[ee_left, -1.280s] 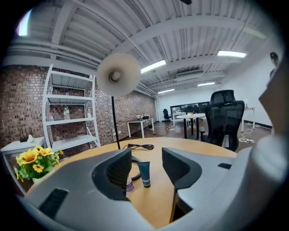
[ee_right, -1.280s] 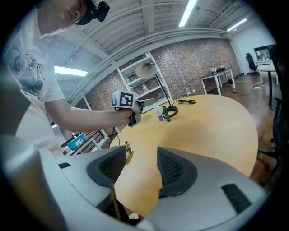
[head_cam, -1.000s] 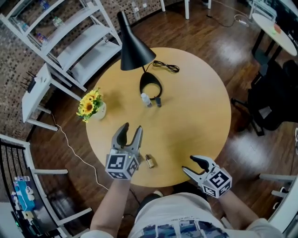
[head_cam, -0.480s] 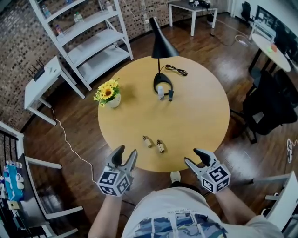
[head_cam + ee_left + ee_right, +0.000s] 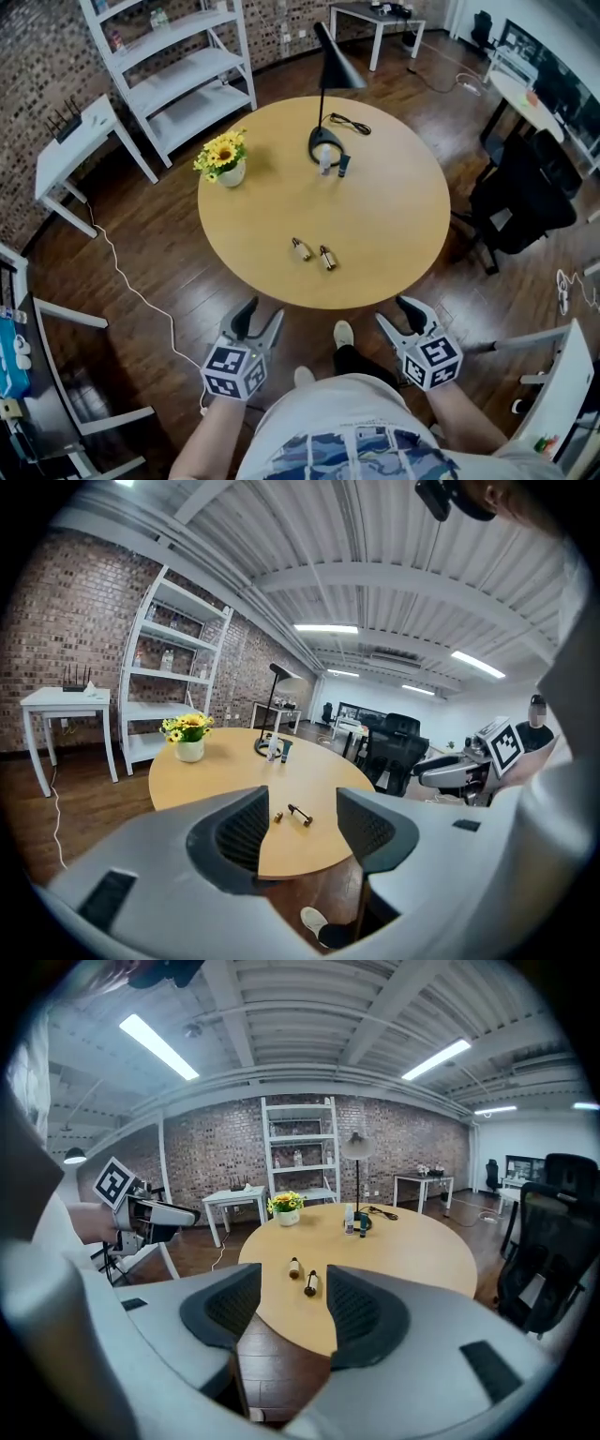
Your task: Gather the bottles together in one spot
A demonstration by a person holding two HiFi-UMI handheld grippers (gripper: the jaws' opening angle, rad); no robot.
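On round table (image 5: 394, 216) | two small bottles (image 5: 327, 258) lying | labels illegible

Grey left gripper (image 5: 261, 314) and right gripper (image 5: 394, 312) bear black-and-white marker cubes (image 5: 232, 372)

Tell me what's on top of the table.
A pot of yellow flowers, a black lamp with its cable, two standing bottles by its base, two brown bottles lying down. The flowers cover their pot's inside.

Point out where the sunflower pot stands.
In the head view, the sunflower pot stands near the far left edge of the round table, left of the lamp base.
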